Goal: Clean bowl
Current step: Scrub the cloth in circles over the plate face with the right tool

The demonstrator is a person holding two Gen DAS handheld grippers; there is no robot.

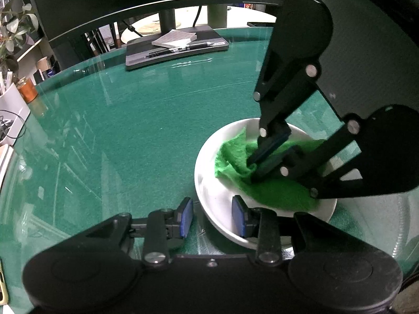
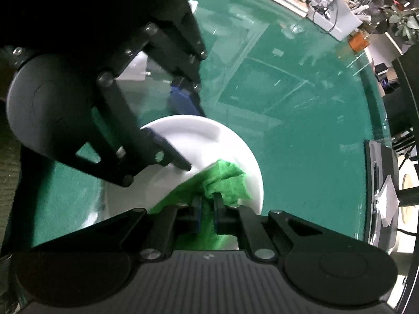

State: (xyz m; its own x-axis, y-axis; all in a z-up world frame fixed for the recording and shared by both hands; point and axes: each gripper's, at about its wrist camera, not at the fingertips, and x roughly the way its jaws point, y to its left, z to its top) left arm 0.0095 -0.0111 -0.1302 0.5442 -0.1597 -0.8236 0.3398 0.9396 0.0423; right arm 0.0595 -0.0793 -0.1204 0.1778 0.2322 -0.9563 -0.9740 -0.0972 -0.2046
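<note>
1. White ceramic meets green cloth: the bowl [image 1: 209,183] sits on the counter [image 1: 131,130], a green glass-topped surface, at the near right edge in the left wrist view.
2. The left tool [image 1: 212,216] straddles the bowl's near rim, one blue pad [image 1: 186,217] outside the wall and the other inside; the pads look pressed to the rim, though the contact on the outer side is hard to make out.
3. The cloth [image 1: 275,191], bright green and crumpled, lies inside the bowl, covering much of its floor and lapping toward the near-right rim.
4. The right tool [image 2: 207,209] points steeply down into the bowl, its fingers nearly together and pinching a bunched fold of the cloth between them.
5. In the right wrist view the bowl is slightly blurred, and the left tool shows at upper left with one finger reaching over the rim into the bowl.
6. Beyond the bowl the counter lies bare and reflective, mirroring ceiling frames.
7. At the far edge stands a monitor base [image 1: 175,47], carrying a notepad [image 1: 174,39] and a pen [image 1: 201,45].
8. Far left, past the counter, a potted plant [image 1: 13,26], an orange container [image 1: 27,90] and a white box [image 1: 11,104] with cables crowd a shelf area.
</note>
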